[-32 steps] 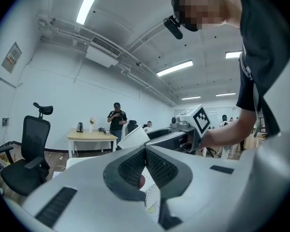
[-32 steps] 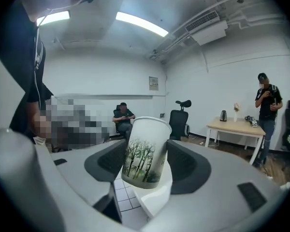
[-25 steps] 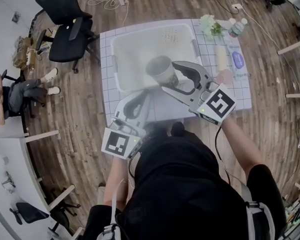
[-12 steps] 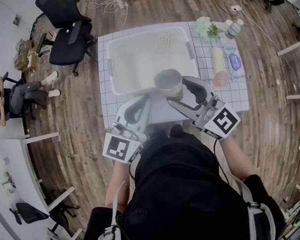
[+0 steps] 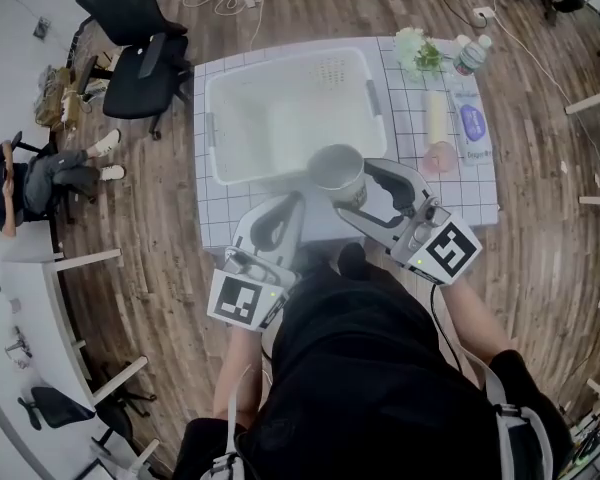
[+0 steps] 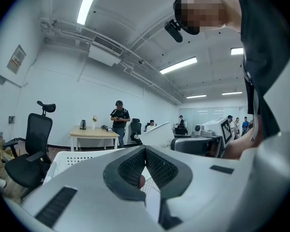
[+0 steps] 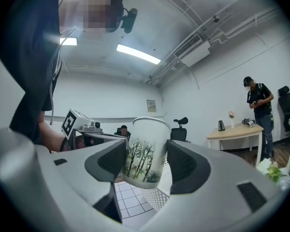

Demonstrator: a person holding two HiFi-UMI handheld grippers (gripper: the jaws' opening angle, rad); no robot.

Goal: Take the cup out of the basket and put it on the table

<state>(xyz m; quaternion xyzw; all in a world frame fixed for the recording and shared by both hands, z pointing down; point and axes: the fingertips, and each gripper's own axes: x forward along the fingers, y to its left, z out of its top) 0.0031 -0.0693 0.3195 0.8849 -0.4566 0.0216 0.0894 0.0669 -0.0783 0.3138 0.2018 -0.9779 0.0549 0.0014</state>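
A white paper cup [image 7: 146,152] printed with green bamboo is clamped between the jaws of my right gripper [image 7: 144,162]. In the head view the cup [image 5: 339,171] hangs above the near rim of the white plastic basket [image 5: 250,128], with the right gripper [image 5: 365,190] shut on it from the right. My left gripper [image 5: 285,218] rests near the table's front edge, tilted upward. Its jaws [image 6: 145,164] meet with nothing between them. The basket's inside looks empty.
The table [image 5: 470,183] has a white grid top. On its right strip lie a bottle [image 5: 469,56], a small plant [image 5: 417,50], a cream roll [image 5: 436,116], a blue-labelled packet [image 5: 474,123] and a pink disc [image 5: 440,156]. An office chair [image 5: 140,58] stands left of the table.
My right gripper has carried the cup from inside the basket toward me, to above its near rim. The left gripper has barely moved.
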